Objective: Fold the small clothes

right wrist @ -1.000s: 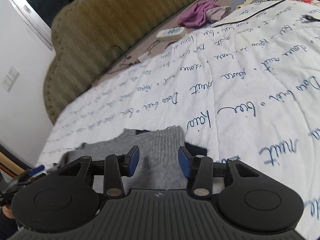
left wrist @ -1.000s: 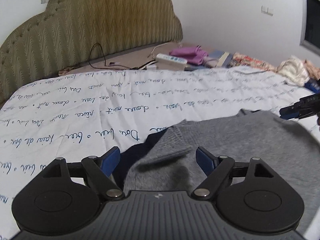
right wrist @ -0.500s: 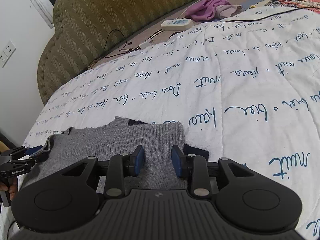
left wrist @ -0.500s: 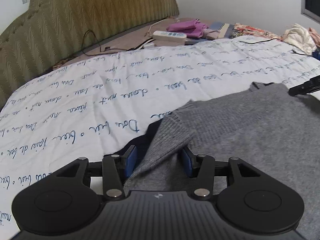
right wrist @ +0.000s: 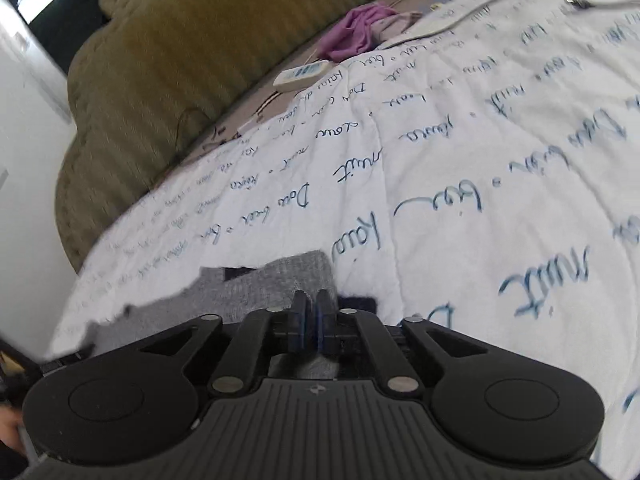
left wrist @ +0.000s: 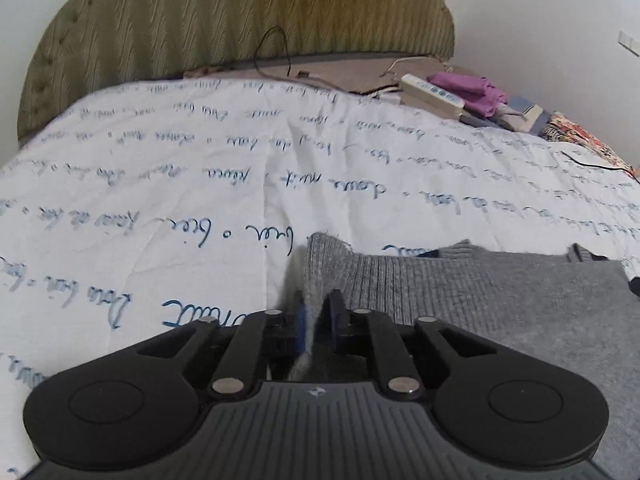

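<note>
In the left wrist view, the left tongs (left wrist: pixel 318 322) sit at 6 o'clock, their jaws having just been closing and now pinched onto a ribbed edge of the grey sweater (left wrist: pixel 460 292), with knit bunched between the blue pads. The sweater spreads from the tongs out toward 3 o'clock, lying on the bed over a white quilt (left wrist: pixel 200 200) printed with blue handwriting. A dark tip of the other tool shows at the frame's 3 o'clock edge, at the sweater's far corner. Farther off, toward 1 o'clock, a white remote control (left wrist: pixel 432 94) lies beside a purple cloth (left wrist: pixel 470 90) near the head of the bed. A black cable (left wrist: pixel 276 56) loops at 12 o'clock in front of the olive padded headboard (left wrist: pixel 220 20).

In the right wrist view, the right tongs (right wrist: pixel 311 314) at 6 o'clock have likewise just been closing and now clamp a fold of the same sweater, which stretches toward 9 o'clock. A dark lining shows at its far edge. The quilt fills the frame from 12 to 4 o'clock. Beyond it, the remote control and purple cloth lie toward 12 o'clock, with the headboard at 10 o'clock. This view is somewhat blurred.
</note>
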Demonstrator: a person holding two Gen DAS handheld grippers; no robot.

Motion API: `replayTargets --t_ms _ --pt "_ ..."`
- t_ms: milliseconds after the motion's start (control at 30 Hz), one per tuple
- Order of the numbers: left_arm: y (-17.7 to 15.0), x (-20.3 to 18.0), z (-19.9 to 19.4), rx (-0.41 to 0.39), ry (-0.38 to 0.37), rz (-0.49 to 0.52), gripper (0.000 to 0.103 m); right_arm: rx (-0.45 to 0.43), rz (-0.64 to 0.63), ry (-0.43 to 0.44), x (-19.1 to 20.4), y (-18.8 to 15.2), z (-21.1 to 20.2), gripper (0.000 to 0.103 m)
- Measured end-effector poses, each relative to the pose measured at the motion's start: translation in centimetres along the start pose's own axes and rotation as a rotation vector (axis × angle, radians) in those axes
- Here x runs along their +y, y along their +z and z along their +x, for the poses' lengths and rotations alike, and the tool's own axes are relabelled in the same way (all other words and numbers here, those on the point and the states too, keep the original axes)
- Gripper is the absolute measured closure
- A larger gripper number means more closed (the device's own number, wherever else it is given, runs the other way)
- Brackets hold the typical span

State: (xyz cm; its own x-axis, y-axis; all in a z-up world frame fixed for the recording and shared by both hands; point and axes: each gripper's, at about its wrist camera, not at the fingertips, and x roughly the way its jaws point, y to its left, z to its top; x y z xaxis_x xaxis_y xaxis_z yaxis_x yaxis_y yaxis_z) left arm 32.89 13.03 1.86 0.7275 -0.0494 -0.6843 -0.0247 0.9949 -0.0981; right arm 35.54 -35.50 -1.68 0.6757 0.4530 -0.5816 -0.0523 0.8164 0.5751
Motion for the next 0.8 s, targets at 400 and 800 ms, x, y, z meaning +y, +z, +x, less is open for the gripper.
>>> replayTargets --t_ms 400,800 --pt "-16.3 6.2 -18.1 -0.196 -0.210 -0.723 0.023 -0.135 0.256 0.165 -1.3 -12.3 -18.6 0.045" --pt "-17.4 2.5 -13.3 -0.116 -0.355 -0.862 0.026 -0.128 0.438 0.200 0.1 -17.2 -14.7 0.044"
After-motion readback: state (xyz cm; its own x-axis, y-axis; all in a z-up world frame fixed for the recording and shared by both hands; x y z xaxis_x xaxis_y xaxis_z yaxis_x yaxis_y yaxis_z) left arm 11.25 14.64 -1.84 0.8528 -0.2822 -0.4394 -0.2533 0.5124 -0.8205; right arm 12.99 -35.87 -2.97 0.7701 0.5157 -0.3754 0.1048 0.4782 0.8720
